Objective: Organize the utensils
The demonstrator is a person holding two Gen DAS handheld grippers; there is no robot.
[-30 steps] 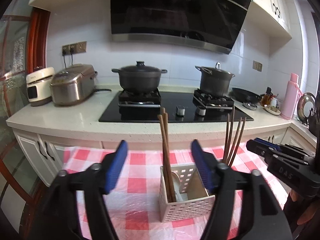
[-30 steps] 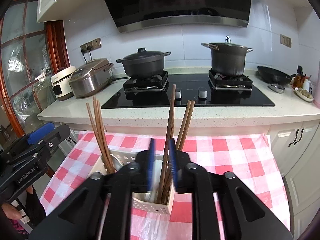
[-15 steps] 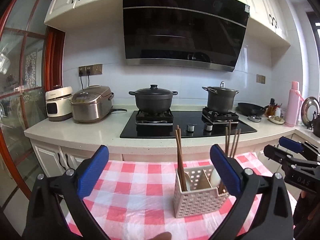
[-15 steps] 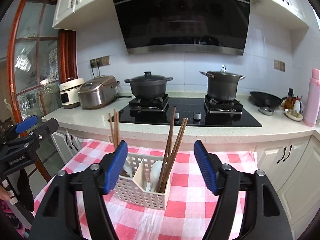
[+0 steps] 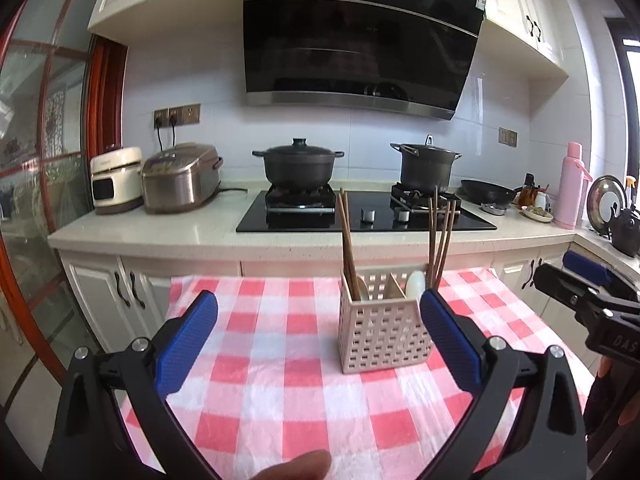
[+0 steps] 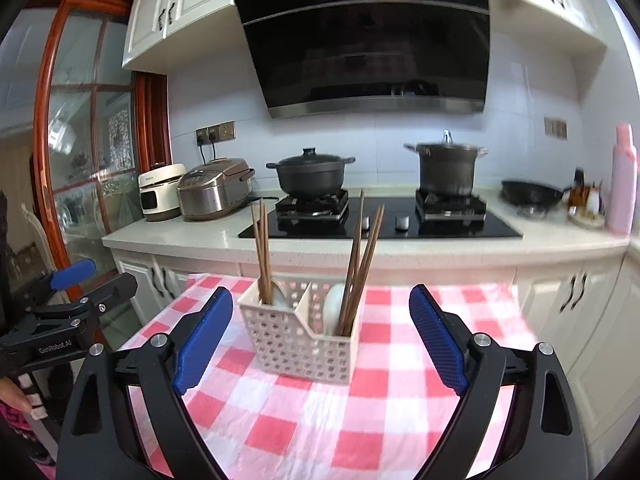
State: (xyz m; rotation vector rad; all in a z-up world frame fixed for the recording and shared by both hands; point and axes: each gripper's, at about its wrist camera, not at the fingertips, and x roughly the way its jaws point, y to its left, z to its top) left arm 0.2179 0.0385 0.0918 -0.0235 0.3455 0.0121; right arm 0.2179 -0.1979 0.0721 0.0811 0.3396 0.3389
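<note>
Left gripper (image 5: 319,344): blue-padded fingers (image 5: 186,344) spread wide, holding nothing, above the red-checked tabletop (image 5: 280,392). Right gripper (image 6: 322,340): fingers (image 6: 436,340) equally wide, empty. Perforated cream utensil caddy (image 5: 384,336): upright on the tabletop, beyond both grippers, touching neither. Left compartment: one bundle of brown chopsticks (image 5: 346,240), spoon. Right compartment: second bundle of chopsticks (image 5: 439,236), white spoon (image 5: 415,282). Behind: counter with black hob (image 5: 360,216), two dark pots, rice cooker (image 5: 180,178).
</note>
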